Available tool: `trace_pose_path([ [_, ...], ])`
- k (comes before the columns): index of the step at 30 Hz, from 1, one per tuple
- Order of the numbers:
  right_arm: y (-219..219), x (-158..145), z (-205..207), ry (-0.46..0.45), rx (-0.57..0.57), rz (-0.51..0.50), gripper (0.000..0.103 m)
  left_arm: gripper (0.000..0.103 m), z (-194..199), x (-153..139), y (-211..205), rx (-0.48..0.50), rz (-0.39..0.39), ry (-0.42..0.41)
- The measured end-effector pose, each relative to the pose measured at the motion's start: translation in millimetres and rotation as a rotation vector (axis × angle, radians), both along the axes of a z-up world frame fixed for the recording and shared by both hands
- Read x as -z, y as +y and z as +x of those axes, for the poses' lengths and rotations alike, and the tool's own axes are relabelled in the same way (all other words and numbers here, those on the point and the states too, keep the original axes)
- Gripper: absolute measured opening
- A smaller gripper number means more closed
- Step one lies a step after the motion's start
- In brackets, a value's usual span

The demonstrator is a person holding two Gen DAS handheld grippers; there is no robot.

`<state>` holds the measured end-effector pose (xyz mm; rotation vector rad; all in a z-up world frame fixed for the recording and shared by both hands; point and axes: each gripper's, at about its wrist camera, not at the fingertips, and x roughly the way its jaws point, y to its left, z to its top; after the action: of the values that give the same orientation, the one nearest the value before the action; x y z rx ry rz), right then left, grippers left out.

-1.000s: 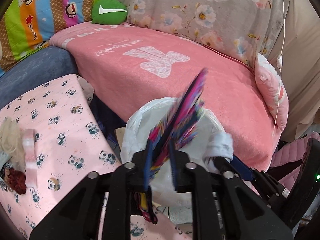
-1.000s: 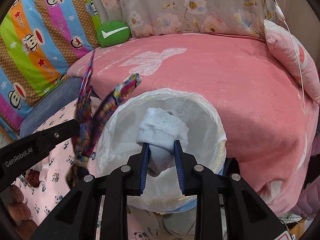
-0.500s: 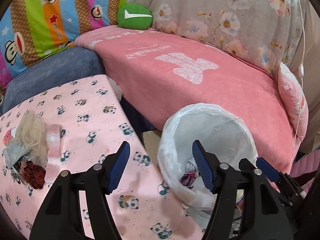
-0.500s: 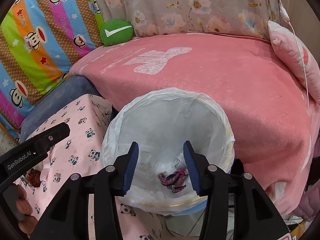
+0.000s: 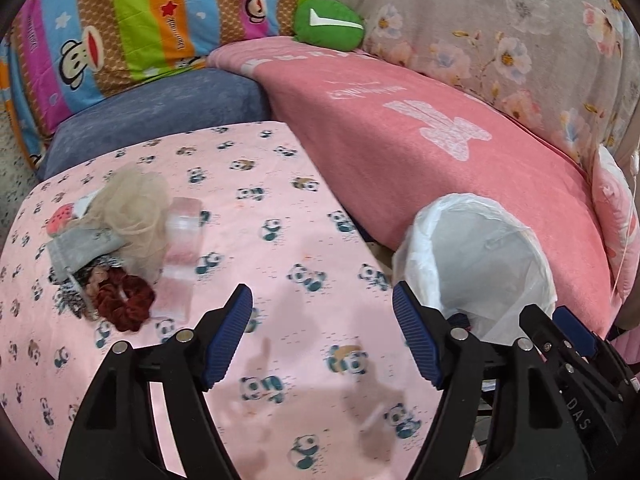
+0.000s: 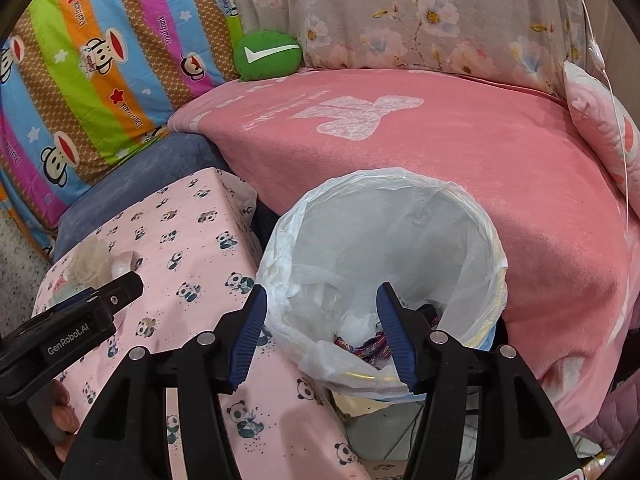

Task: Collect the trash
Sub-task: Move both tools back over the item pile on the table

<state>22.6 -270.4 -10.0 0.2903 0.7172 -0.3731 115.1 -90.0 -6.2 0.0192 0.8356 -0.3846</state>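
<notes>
Opening over the panda cloth (image 5: 280, 248), my left gripper (image 5: 322, 338) has nothing between its jaws and touches nothing. Left of it lies the trash pile (image 5: 116, 248): a beige puff (image 5: 136, 216), a grey sock (image 5: 80, 250), a dark red scrunchie (image 5: 126, 300) and a pink strip (image 5: 180, 264), all touching or overlapping. The bin (image 5: 492, 264), lined with a white bag, stands off the cloth's right edge against the pink blanket (image 5: 420, 120); my right gripper's blue tip shows at its near rim. "DAS" reads on the black body at lower right.

Right wrist view: my right gripper (image 6: 320, 334) is opening too, empty, held above the bin (image 6: 384, 248). Inside, low down, lie a multicoloured fabric piece (image 6: 368, 348) and something white. My left gripper (image 6: 80, 320), marked "GenRobot.AI", sits at left over the cloth (image 6: 192, 248), fingers (image 6: 64, 416) beneath it. A green cushion (image 6: 268, 56) rests on the blanket's far edge.
</notes>
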Motion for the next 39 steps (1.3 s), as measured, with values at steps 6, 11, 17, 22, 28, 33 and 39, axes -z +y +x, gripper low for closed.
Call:
trace_pose_path([
  [6,29.7,-2.3,7.2,0.004,-0.055,-0.011,0.057,0.073,-0.1,-2.3,35.0,-0.062,0.003,-0.002],
  [11,52.9,-3.7,12.3,0.003,-0.093,-0.021,0.061,0.073,1.6,-2.1,59.1,-0.111,0.015,-0.004],
  [17,76.3,-2.5,18.3,0.013,-0.136,-0.031,0.061,0.073,2.1,0.2,78.5,-0.146,0.030,-0.008],
  [22,92.2,-1.3,24.9,0.023,-0.166,-0.038,0.062,0.073,5.3,2.8,95.3,-0.177,0.024,0.001],
  [28,112.2,3.7,32.2,0.032,-0.200,-0.039,0.065,0.079,14.7,7.6,119.9,-0.233,0.020,0.010],
  [33,130.0,11.4,42.7,0.050,-0.237,-0.032,0.066,0.080,26.7,13.3,149.8,-0.302,0.018,0.015],
  [39,154.1,20.8,61.9,0.064,-0.285,-0.029,0.066,0.080,41.6,21.2,185.3,-0.367,0.010,0.032],
])
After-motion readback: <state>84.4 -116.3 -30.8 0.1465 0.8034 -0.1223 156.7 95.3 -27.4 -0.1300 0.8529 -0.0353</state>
